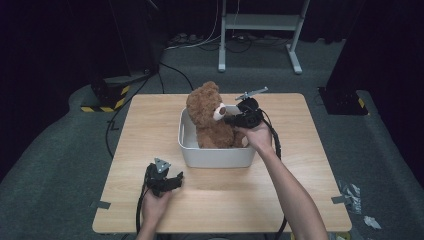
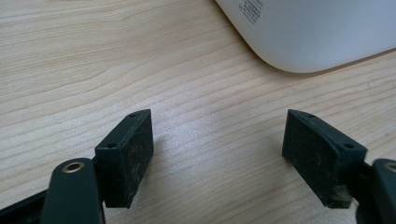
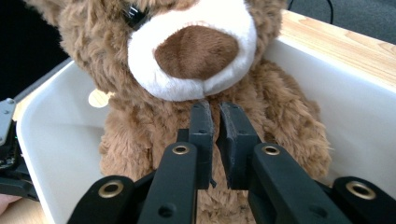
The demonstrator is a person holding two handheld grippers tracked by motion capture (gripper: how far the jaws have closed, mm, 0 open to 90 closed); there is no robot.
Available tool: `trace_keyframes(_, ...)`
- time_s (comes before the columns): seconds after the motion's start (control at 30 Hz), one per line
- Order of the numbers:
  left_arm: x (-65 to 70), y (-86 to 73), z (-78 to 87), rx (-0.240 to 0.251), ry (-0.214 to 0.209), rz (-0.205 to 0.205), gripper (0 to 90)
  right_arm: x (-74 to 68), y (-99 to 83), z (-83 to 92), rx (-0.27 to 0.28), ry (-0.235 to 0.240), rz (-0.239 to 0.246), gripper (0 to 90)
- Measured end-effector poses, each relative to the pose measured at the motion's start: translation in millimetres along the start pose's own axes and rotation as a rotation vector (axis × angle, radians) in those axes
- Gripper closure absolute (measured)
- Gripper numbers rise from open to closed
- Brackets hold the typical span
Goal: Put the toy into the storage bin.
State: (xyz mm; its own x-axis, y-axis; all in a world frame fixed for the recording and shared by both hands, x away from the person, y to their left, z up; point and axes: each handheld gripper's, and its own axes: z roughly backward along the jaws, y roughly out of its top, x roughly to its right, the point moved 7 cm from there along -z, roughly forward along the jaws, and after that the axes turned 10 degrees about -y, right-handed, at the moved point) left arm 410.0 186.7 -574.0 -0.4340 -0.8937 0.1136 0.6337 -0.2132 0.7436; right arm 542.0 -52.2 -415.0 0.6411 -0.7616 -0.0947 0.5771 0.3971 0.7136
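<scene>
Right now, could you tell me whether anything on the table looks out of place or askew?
Nothing looks damaged or spilled. The teddy bear sits upright in the white bin, head well above the rim. Scraps of crumpled plastic lie on the floor to the table's right.

A brown plush teddy bear [image 1: 210, 117] is sitting upright in a white rectangular plastic tub [image 1: 215, 156], which is standing near the middle of a light wooden table [image 1: 300, 200]. The bear is leaning toward the tub's far left part, its muzzle facing right. The right gripper [image 1: 231, 119] is reaching in from the right over the tub's right rim, its tips lying against the bear just below the muzzle [image 3: 194, 51], in front of the chest. The left gripper [image 1: 176, 179] is resting on the table near and left of the tub, just beside the tub's near left corner [image 2: 299, 42]. A metal-legged stand [image 1: 260, 22] is standing on the floor beyond the table's far edge.
</scene>
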Motion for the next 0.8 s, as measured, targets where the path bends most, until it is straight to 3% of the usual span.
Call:
trace_keyframes(0.5, 0.0, 0.0, 0.0, 0.000, 0.000, 0.000, 24.8, 8.9, -1.1, 31.4, 0.131, -0.005, -0.047, 71.9)
trace_keyframes(0.8, 0.0, 0.0, 0.0, 0.001, 0.000, 0.001, 24.8, 11.9, -1.5, 44.2, 0.175, -0.015, -0.061, 66.1)
